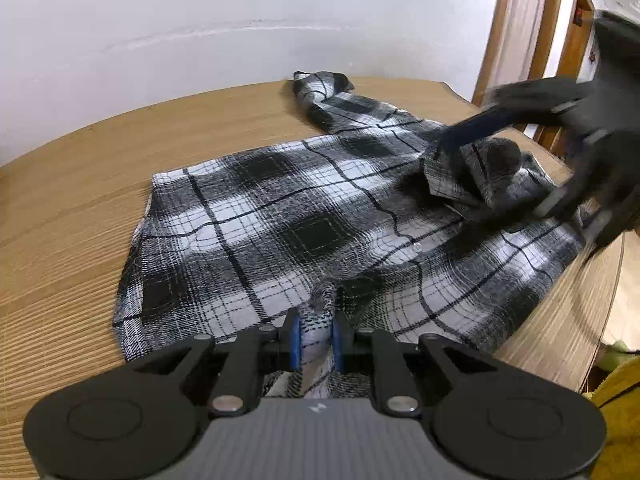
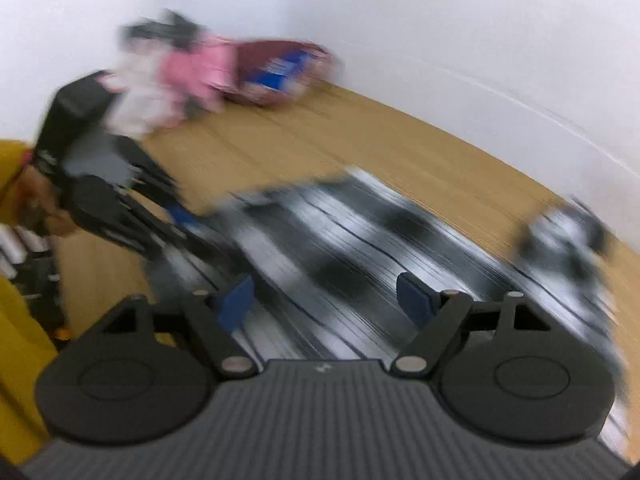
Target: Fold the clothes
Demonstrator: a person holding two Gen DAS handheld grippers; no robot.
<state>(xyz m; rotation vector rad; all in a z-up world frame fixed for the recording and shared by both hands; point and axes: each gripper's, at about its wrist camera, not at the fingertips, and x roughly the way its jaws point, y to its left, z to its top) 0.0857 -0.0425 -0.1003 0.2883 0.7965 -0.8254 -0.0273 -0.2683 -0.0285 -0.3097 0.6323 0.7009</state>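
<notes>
A black-and-white plaid shirt is spread flat on the wooden table, collar toward the right edge. The left gripper is clamped on a bunched fold of the shirt's near hem. The right gripper is held above the shirt with its jaws fully apart and nothing between them. A pile of clothes is seen at the table's far edge.

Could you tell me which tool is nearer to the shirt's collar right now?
Right. The right tool hovers open just over the collar of the plaid shirt, while the left tool grips the shirt's near edge, across the shirt from it.
</notes>
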